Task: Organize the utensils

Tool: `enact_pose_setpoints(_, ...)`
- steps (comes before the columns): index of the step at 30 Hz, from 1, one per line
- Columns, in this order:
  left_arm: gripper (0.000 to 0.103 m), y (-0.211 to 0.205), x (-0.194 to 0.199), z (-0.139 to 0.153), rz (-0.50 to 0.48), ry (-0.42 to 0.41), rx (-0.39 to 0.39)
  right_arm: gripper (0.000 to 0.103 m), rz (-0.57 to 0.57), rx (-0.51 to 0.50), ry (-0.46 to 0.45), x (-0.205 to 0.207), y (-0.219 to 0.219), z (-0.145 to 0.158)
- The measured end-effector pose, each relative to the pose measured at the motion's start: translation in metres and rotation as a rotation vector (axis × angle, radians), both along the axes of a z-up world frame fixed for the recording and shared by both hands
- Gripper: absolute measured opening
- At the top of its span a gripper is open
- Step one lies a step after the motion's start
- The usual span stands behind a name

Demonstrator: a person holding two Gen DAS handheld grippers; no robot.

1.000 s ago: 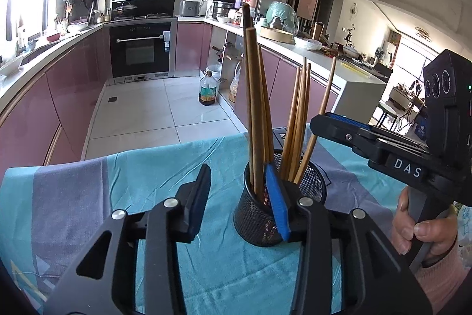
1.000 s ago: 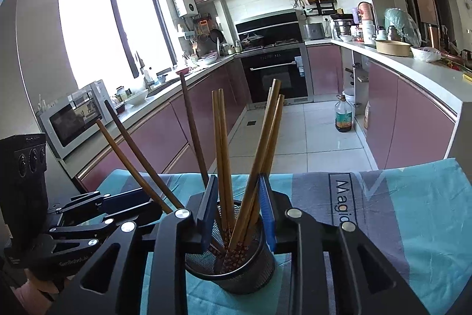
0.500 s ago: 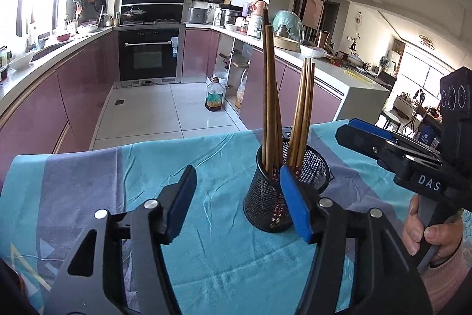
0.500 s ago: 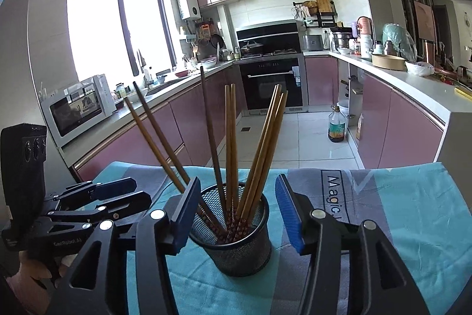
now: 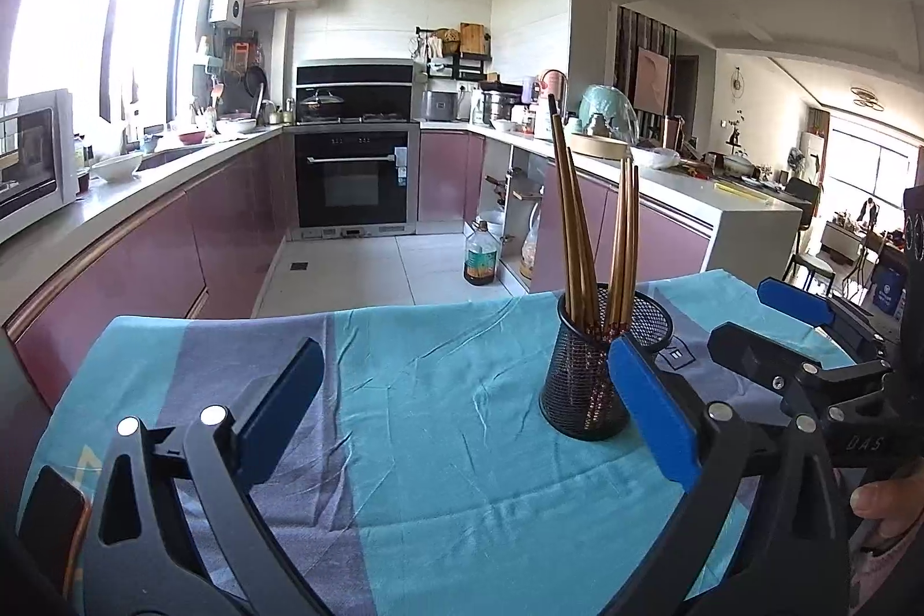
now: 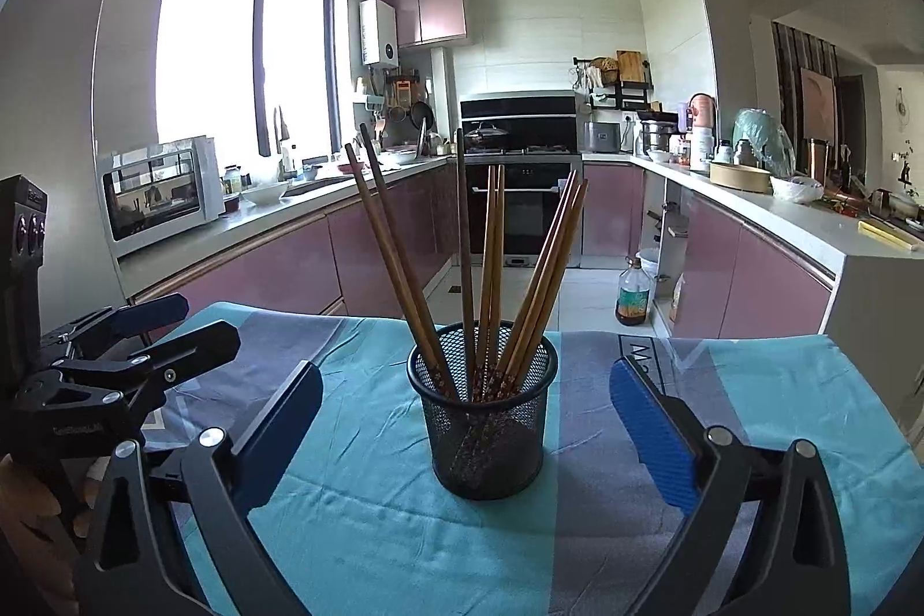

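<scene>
From the left wrist, the left hand-held gripper [image 5: 462, 408] had just spread wide and empty, the mesh holder [image 5: 583, 379] of upright chopsticks [image 5: 577, 235] standing by its right finger. From the right wrist, the right hand-held gripper [image 6: 465, 420], likewise just opened and empty, squarely faced the holder between its fingers on the surface [image 6: 358, 512].

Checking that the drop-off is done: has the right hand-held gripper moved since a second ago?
Yes. The right hand-held gripper backed away from the mesh cup, which now stands clear ahead; its jaws have just been opening, nothing between them.
</scene>
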State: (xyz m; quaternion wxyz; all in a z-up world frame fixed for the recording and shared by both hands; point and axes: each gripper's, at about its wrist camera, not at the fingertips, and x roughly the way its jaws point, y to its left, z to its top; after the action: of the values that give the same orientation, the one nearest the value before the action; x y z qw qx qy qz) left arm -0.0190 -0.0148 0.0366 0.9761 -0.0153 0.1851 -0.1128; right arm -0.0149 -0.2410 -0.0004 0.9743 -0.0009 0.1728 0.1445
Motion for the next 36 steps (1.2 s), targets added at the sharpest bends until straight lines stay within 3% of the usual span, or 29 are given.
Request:
enact_pose_setpoints(11, 0.097, 0.004, -0.042, -0.013, 0.051, -0.073, -0.008, 0.096, -0.067, -0.027, -0.079, -0.028, 0.011, -0.004)
enact_pose_setpoints(36, 0.097, 0.013, -0.072, -0.026, 0.114, -0.128, -0.053, 0.096, -0.135, -0.018, -0.144, -0.045, 0.006, -0.01)
